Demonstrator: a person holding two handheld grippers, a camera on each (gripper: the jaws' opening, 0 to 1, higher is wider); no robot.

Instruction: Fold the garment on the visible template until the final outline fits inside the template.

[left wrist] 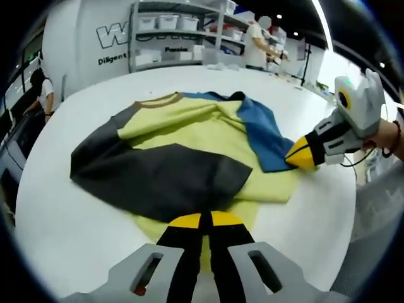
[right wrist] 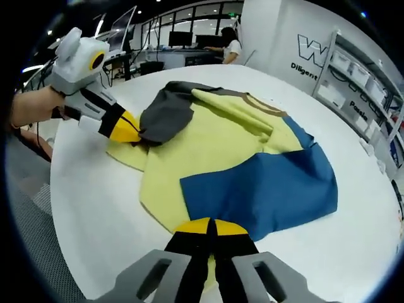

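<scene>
Yellow-tipped jaws of the left gripper (left wrist: 201, 220) rise from the bottom of the left gripper view, pressed together on the edge of the shirt (left wrist: 189, 151) where the dark sleeve (left wrist: 158, 173) meets the yellow body. No gap visible between the tips. The right gripper (left wrist: 302, 155) enters this view from the right, a hand (left wrist: 390, 134) behind it; its tips sit at the blue sleeve (left wrist: 260, 134) end.

Right gripper view: right gripper (right wrist: 211, 227) jaws likewise closed, tips on the shirt (right wrist: 214, 145) at the blue sleeve (right wrist: 265, 189) edge. Left gripper (right wrist: 126, 129) comes in from the left, held by a hand (right wrist: 31, 104), its tips touching the dark sleeve (right wrist: 165, 117) end.

Count: one shirt, two sleeves (one dark grey, one blue), both laid inward over the yellow body. Collar band lies on the far side from both cameras. Shirt lies roughly mid-table on a white table (left wrist: 76, 233). No template outline can be made out.

Background: shelving (left wrist: 180, 31) with white bins, two people standing, one by the shelves (left wrist: 255, 44), one at far left (left wrist: 43, 91).
</scene>
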